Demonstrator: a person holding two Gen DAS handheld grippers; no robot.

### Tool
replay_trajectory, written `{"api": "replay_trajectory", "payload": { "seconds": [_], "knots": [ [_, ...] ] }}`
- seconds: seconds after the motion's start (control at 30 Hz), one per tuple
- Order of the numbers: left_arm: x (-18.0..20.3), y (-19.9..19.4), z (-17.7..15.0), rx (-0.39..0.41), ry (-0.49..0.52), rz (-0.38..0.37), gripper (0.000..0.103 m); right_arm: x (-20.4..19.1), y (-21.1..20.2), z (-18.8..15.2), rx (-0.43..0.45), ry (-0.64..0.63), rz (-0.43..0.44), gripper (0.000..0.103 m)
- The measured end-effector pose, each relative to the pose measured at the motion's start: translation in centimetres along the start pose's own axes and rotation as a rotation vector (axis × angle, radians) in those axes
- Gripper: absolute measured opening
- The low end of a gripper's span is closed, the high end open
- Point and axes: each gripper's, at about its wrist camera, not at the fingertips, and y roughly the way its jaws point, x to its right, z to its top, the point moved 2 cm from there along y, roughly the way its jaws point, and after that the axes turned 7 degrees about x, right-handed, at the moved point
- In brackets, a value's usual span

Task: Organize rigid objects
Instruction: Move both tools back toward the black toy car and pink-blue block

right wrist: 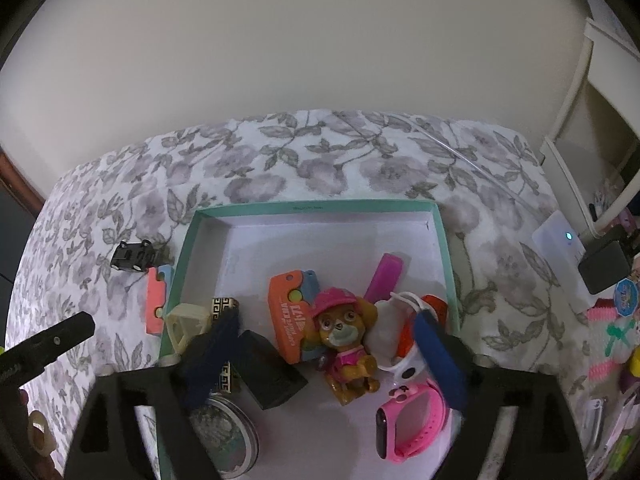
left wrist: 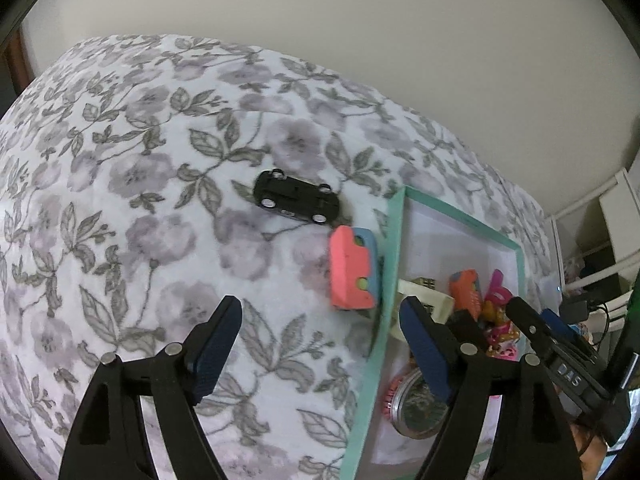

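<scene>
A black toy car (left wrist: 296, 202) lies upside down on the flowered bedspread, also in the right wrist view (right wrist: 133, 256). A pink and blue block (left wrist: 353, 268) leans against the outer left wall of the teal-rimmed box (left wrist: 390, 264), also in the right wrist view (right wrist: 157, 306). My left gripper (left wrist: 320, 348) is open and empty, short of the block. My right gripper (right wrist: 328, 356) is open and empty, over the box (right wrist: 316, 207). In the box lie an orange block (right wrist: 290, 320), a pup figure (right wrist: 348, 340), a pink watch (right wrist: 412, 412), a black block (right wrist: 272, 368) and a round tin (right wrist: 224, 436).
The bedspread (left wrist: 140, 220) covers the bed to a plain wall. A white device (right wrist: 560, 248) with a light and small clutter lie at the right edge. White furniture (right wrist: 592, 92) stands at the far right. My right gripper shows in the left wrist view (left wrist: 532, 320).
</scene>
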Motion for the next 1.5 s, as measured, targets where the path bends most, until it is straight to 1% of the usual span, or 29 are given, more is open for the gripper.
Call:
{"api": "replay_trajectory", "payload": {
  "seconds": [0.03,0.07,0.1,0.13,0.27,0.47,0.53,0.67,0.9,0.97,1.03,1.1,1.17,1.23,1.27,1.37,1.5],
  "knots": [
    [-0.2,0.1,0.1,0.001,-0.002,0.005,0.082,-0.2,0.0,0.0,0.003,-0.006,-0.001,0.100],
    [-0.4,0.2,0.1,0.002,-0.005,0.011,0.085,-0.4,0.1,0.0,0.004,-0.011,-0.002,0.100],
    [-0.7,0.2,0.2,0.004,-0.008,0.017,0.091,-0.5,0.1,0.0,0.004,-0.016,-0.003,0.100],
    [-0.9,0.3,0.3,0.006,-0.012,0.021,0.093,-0.6,0.1,-0.1,0.005,-0.021,-0.005,0.100],
    [-2.4,0.3,0.9,0.029,-0.033,0.043,0.093,-0.9,0.1,0.0,0.012,-0.023,-0.002,0.101],
    [-5.8,0.2,2.5,0.094,-0.091,0.100,0.094,-1.4,-0.4,0.3,0.046,-0.016,0.016,0.103],
    [-6.8,0.2,2.9,0.106,-0.114,0.100,0.094,-1.8,-0.6,0.5,0.061,-0.013,0.027,0.103],
    [-7.9,0.9,3.5,0.099,-0.142,0.086,0.094,-3.3,-0.9,0.8,0.090,-0.012,0.060,0.103],
    [-8.0,2.8,4.2,0.062,-0.129,0.058,0.094,-7.9,-0.8,1.2,0.121,-0.087,0.124,0.103],
    [-7.6,3.3,4.5,0.056,-0.100,0.048,0.094,-9.2,-0.3,1.4,0.111,-0.105,0.144,0.103],
    [-6.9,4.0,4.9,0.043,-0.045,0.056,0.094,-10.0,0.3,1.4,0.099,-0.125,0.145,0.103],
    [-6.0,4.7,5.2,0.028,0.040,0.066,0.094,-10.4,0.6,1.5,0.095,-0.140,0.139,0.103],
    [-5.5,5.1,5.4,0.025,0.099,0.073,0.094,-10.2,0.9,1.8,0.091,-0.148,0.132,0.103],
    [-4.9,5.9,5.6,-0.001,0.166,0.083,0.094,-9.8,1.2,2.1,0.088,-0.143,0.122,0.103],
    [-4.6,6.2,5.6,-0.007,0.189,0.085,0.094,-9.5,1.4,2.2,0.087,-0.135,0.122,0.103],
    [-3.2,7.4,5.7,-0.018,0.308,0.113,0.094,-8.9,1.9,2.6,0.074,-0.109,0.137,0.103],
    [-1.7,8.6,5.9,-0.018,0.406,0.130,0.094,-8.6,2.8,2.8,0.056,-0.101,0.145,0.103]
  ]
}}
